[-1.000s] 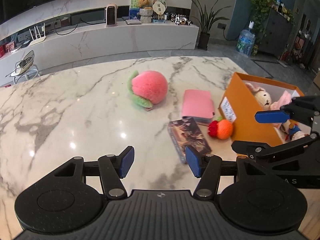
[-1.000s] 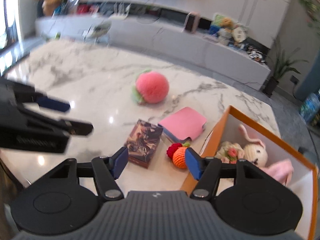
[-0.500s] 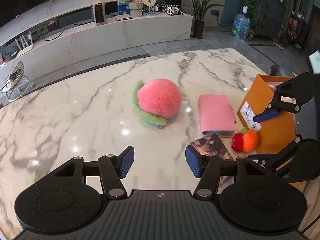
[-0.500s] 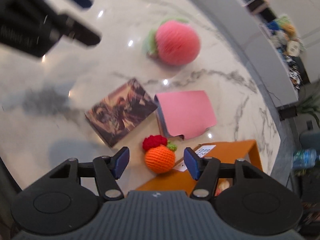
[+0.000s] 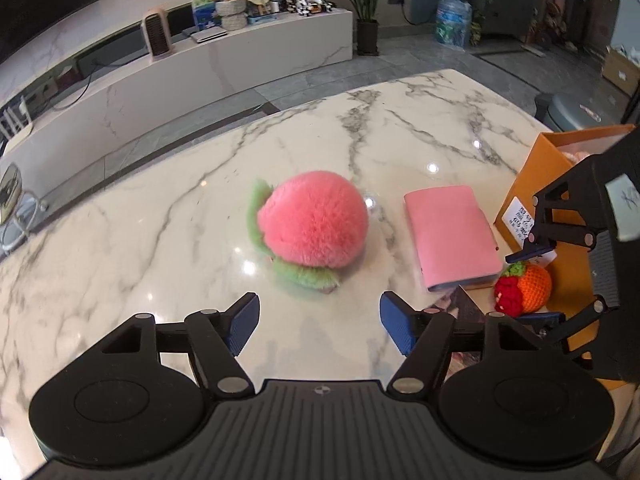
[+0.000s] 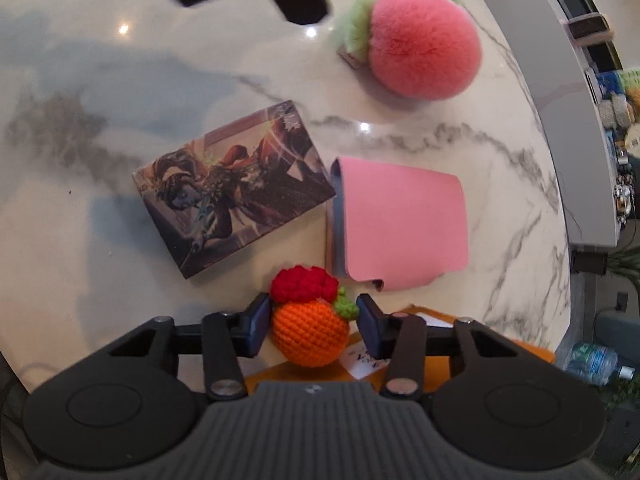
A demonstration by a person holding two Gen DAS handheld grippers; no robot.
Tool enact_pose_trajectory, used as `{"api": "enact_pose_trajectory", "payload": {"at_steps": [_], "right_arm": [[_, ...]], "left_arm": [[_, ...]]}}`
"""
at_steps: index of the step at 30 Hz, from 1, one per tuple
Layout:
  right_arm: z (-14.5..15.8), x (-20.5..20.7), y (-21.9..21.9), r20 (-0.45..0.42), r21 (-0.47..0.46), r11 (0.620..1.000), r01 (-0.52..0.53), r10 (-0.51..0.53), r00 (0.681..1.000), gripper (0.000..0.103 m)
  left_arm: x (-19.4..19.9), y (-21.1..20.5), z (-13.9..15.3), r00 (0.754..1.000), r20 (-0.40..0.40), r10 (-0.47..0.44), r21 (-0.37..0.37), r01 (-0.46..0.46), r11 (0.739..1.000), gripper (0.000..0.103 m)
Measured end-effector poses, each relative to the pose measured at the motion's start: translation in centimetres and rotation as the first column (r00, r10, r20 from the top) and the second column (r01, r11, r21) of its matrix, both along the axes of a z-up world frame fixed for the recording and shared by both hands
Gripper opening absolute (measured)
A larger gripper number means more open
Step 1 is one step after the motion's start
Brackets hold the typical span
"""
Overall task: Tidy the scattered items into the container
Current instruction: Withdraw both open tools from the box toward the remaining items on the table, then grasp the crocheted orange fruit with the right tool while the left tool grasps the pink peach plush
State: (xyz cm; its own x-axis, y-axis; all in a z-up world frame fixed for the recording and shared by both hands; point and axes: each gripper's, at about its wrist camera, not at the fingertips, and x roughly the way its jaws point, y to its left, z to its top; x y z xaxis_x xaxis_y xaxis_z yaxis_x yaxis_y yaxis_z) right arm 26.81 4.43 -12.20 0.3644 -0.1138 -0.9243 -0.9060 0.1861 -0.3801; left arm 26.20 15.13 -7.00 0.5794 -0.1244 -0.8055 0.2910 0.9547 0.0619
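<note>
Orange crochet fruit between closing right tool, tilted steeply down

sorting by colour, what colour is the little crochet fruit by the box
Orange body, red tuft and a small green leaf: the crochet fruit shows best in the right wrist view, between the closing jaws.

a crocheted orange with a red tuft is sitting just beside the orange box. a pink wallet, an illustrated card box and a fluffy pink peach are lying farther left on the marble.

Left cam looks low across the marble table; right cam stares nearly straight down, closer. Both catch the pink plush.
</note>
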Motion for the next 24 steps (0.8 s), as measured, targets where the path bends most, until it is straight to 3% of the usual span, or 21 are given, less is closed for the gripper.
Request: {"api": "enact_pose_trajectory", "payload": {"at_steps": [7, 16, 18, 24], "right_arm": [[2.2, -0.3, -0.4, -0.017, 0.048, 0.998, -0.030, 0.031, 0.999, 0.047], [7.9, 3.5, -0.3, 0.061, 0.259, 0.963, 0.067, -0.086, 0.994, 0.047], [7.9, 4.8, 0.2, 0.091, 0.288, 0.954, 0.079, -0.110, 0.990, 0.047], [5.7, 9.4, 1.2, 0.075, 0.335, 0.933, 0.134, -0.169, 0.983, 0.047]], "left_arm": [[2.0, -0.5, 0.0, 0.999, 0.031, -0.041, 0.047, 0.040, 0.998, 0.088], [4.5, -1.2, -0.5, 0.997, 0.044, -0.055, 0.026, 0.054, 0.998, 0.088], [5.2, -1.4, -0.7, 0.997, 0.051, -0.050, 0.032, 0.048, 0.998, 0.088], [7.1, -1.4, -1.9, 0.998, 0.048, -0.044, 0.016, 0.043, 0.999, 0.088]]}}
